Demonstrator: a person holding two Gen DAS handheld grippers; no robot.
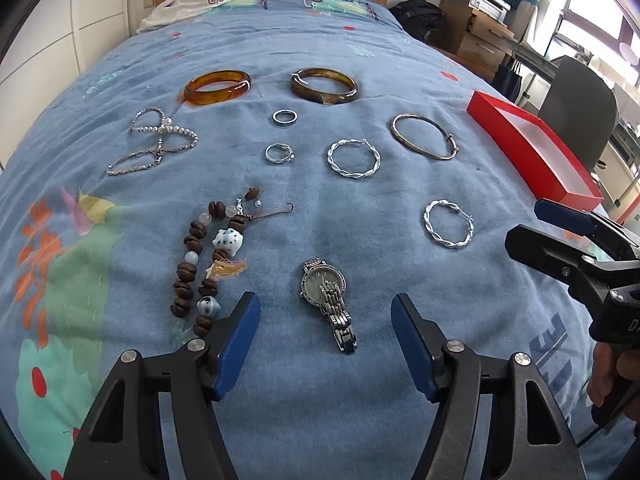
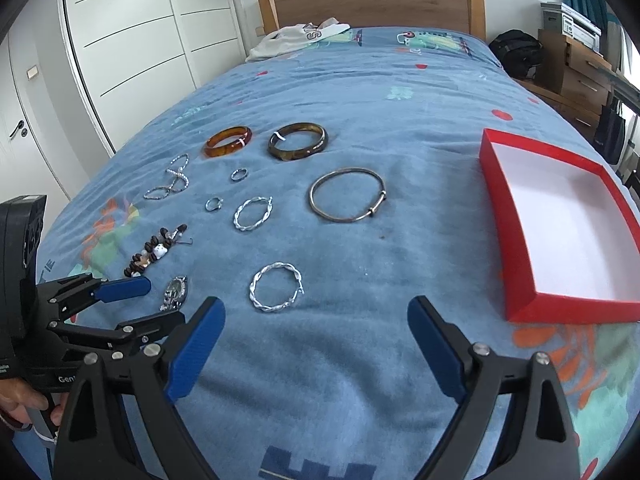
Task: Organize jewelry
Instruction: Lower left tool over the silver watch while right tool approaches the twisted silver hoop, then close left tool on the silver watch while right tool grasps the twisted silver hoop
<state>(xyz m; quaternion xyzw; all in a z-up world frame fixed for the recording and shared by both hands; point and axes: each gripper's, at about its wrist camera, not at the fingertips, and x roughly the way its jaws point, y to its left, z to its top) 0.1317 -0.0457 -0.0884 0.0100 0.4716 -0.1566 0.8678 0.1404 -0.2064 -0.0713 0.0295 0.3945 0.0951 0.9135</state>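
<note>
Jewelry lies spread on a blue bedspread. My left gripper (image 1: 325,312) is open, its fingers either side of a silver watch (image 1: 329,300). A brown bead bracelet (image 1: 208,264) lies to its left. My right gripper (image 2: 316,320) is open and empty, just short of a twisted silver hoop (image 2: 275,286). A second twisted hoop (image 2: 252,213), a thin metal bangle (image 2: 347,195), an amber bangle (image 2: 228,141), a dark bangle (image 2: 298,141), two small rings (image 2: 239,175) (image 2: 214,203) and a sparkly chain (image 2: 172,180) lie farther off. An empty red box (image 2: 496,216) sits at the right.
A white garment (image 2: 296,40) lies near the wooden headboard (image 2: 372,4). White wardrobe doors (image 2: 132,40) stand to the left. A black bag (image 2: 516,50), wooden drawers (image 2: 580,72) and a grey chair (image 1: 576,104) stand right of the bed.
</note>
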